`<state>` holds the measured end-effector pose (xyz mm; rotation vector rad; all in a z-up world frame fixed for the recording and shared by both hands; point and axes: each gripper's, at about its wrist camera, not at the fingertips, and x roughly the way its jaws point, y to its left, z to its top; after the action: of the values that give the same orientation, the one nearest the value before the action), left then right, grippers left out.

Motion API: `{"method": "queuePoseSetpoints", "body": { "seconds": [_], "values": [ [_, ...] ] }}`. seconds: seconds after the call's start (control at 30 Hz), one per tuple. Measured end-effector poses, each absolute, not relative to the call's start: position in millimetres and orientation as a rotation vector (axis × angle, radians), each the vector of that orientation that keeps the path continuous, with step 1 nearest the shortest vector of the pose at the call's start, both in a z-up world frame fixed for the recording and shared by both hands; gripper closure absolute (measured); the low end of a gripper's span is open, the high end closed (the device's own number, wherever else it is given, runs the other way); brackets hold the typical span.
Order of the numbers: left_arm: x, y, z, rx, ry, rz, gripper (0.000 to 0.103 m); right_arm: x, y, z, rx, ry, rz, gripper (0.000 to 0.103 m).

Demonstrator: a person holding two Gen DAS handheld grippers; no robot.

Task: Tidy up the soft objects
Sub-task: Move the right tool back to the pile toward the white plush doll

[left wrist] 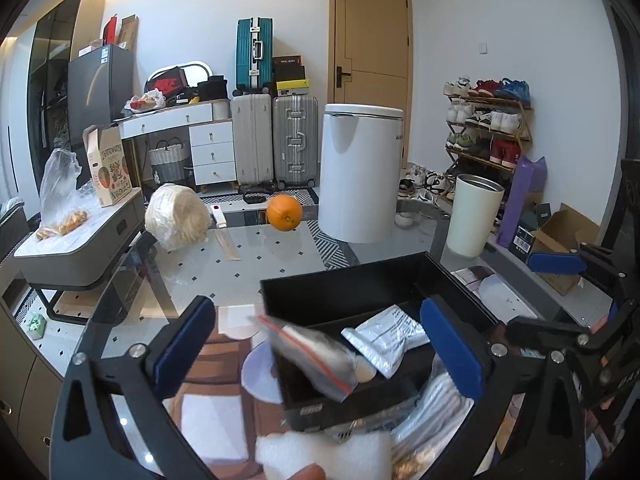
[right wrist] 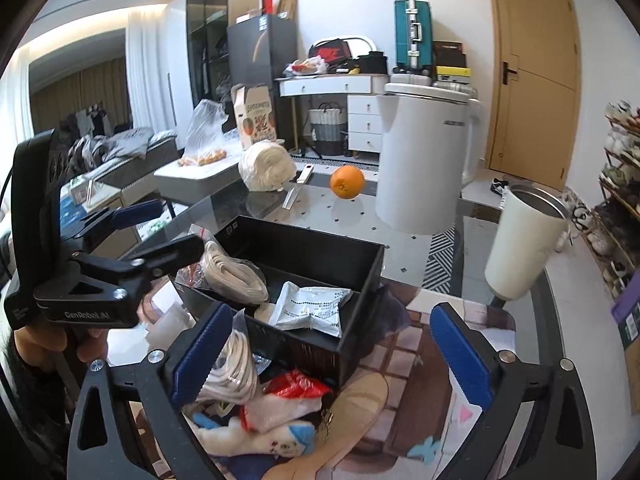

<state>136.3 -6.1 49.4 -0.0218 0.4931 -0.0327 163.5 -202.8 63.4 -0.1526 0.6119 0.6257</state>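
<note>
A black divided box [left wrist: 344,292] [right wrist: 320,248] stands on the glass table. Inside it lie a white printed pouch [left wrist: 386,336] [right wrist: 310,308] and a clear bag of coiled white cord [right wrist: 236,276]. My left gripper [left wrist: 320,348] [right wrist: 160,232] is open at the box's left end. A clear zip bag with a red strip [left wrist: 312,356] rests on the rim between its pads, touching neither. My right gripper [right wrist: 332,360] [left wrist: 540,296] is open over the box's near side. Below it lie another cord bag [right wrist: 232,376], a red packet [right wrist: 296,388] and a white plush toy [right wrist: 260,436].
Farther back on the table are an orange [left wrist: 284,213], a bagged white bundle [left wrist: 178,216], a tall white lidded container [left wrist: 360,172] and a cream tumbler [left wrist: 474,216]. A white foam piece [left wrist: 320,452] lies near the front edge. A person's hand [right wrist: 40,344] holds the left gripper.
</note>
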Motion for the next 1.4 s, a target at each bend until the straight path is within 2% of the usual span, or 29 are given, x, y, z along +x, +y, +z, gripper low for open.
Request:
{"method": "queuePoseSetpoints", "body": {
  "seconds": [0.4, 1.4],
  "values": [
    [87, 18, 50, -0.038, 0.492, 0.004, 0.0, 135, -214, 53, -0.088, 0.645, 0.612, 0.001],
    [43, -7, 28, 0.035, 0.515, 0.006, 0.0, 88, -207, 24, -0.134, 0.707, 0.605, 0.001]
  ]
}}
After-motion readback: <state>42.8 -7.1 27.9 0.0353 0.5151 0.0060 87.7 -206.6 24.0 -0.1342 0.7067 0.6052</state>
